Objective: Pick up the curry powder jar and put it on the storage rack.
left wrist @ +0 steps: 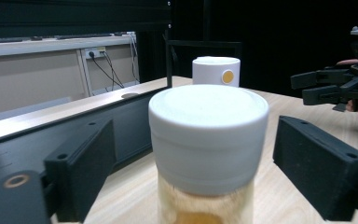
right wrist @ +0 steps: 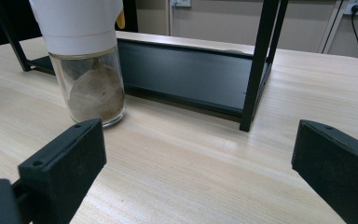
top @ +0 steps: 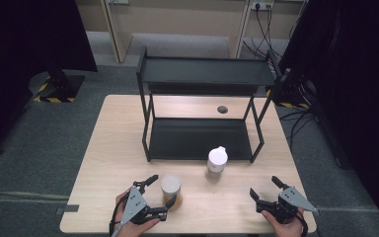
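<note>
A glass jar with a white lid and amber contents (top: 170, 186) (left wrist: 208, 135) stands near the table's front edge. My left gripper (top: 162, 192) (left wrist: 193, 154) is open with a jaw on each side of this jar and a gap showing on both sides. A second white-lidded jar (top: 217, 160) (right wrist: 86, 60) (left wrist: 216, 71) holding brownish material stands just in front of the black rack. My right gripper (top: 264, 187) (right wrist: 196, 144) (left wrist: 328, 86) is open at the front right, with bare table between its jaws and the second jar off to its left.
A black two-tier rack (top: 202, 74) (right wrist: 186, 74) stands at the middle back of the wooden table (top: 113, 148), its lower shelf flat on the tabletop. A round cable hole (top: 222, 109) lies behind it. Dark screens flank the table.
</note>
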{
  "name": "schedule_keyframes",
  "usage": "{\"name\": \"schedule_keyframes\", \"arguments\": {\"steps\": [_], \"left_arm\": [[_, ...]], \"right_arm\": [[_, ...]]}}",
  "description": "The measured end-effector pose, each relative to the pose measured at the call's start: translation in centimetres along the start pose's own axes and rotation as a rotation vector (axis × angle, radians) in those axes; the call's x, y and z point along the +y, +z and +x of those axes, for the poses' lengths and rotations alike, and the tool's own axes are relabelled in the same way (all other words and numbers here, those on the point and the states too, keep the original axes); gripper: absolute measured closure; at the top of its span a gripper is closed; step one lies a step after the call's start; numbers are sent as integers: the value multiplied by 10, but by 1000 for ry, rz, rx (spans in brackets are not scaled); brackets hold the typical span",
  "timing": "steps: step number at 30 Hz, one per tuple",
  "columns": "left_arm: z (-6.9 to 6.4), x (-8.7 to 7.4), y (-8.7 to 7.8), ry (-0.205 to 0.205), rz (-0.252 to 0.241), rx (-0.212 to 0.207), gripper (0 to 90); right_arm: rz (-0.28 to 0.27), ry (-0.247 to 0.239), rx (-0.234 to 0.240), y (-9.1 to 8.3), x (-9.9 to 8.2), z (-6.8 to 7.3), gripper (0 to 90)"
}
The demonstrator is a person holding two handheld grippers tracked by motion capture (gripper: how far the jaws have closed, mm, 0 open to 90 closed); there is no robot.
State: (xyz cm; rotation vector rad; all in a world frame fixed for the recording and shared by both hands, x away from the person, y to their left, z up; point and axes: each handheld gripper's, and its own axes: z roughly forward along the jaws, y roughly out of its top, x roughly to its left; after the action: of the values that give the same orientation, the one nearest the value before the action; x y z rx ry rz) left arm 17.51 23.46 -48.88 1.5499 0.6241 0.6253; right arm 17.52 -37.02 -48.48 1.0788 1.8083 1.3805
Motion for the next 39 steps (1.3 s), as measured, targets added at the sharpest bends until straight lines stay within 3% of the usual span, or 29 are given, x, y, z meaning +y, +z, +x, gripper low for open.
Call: {"name": "schedule_keyframes", "arguments": {"steps": [8, 19, 29, 39], "left_arm": [[2, 2, 10, 6, 3, -13, 217], [-1, 2, 11, 23, 9, -15, 323], [-12, 9, 11, 14, -1, 5, 327], [-23, 32, 17, 22, -40, 71, 328]], "right_arm": [[-6, 9, 1, -1, -1, -1, 34], [-6, 11, 2, 0, -1, -1, 34], [-6, 12, 4, -1, -1, -2, 33], [-5, 18, 5, 0, -1, -3, 33]]}}
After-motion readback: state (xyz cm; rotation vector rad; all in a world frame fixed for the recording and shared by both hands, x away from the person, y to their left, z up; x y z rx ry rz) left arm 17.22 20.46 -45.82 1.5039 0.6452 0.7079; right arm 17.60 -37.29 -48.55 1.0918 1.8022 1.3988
